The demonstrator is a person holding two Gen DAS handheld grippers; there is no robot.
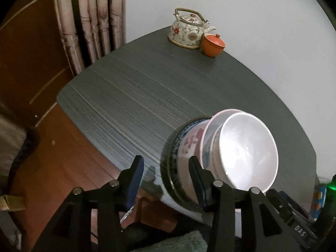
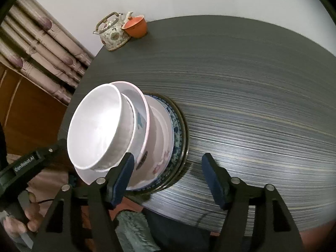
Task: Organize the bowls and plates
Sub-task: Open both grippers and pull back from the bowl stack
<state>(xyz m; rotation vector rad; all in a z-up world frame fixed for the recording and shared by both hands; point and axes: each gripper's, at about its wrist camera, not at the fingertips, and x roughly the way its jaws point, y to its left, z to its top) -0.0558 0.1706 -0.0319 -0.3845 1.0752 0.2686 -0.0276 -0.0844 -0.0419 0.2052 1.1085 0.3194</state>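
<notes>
You had both tools released, left tool (image 1: 167,169) and right tool (image 2: 168,167) flanking the stack (image 2: 130,138), bowls nested on plates at the tabletop's (image 2: 252,105) near edge for compactness.

Dim indoor light. Glare whitens the white bowl (image 1: 247,149) beside each gripper. Fisheye distortion bends the table (image 2: 252,84) edges, with dark corners. Slight blur softens the table's far right edge.
</notes>
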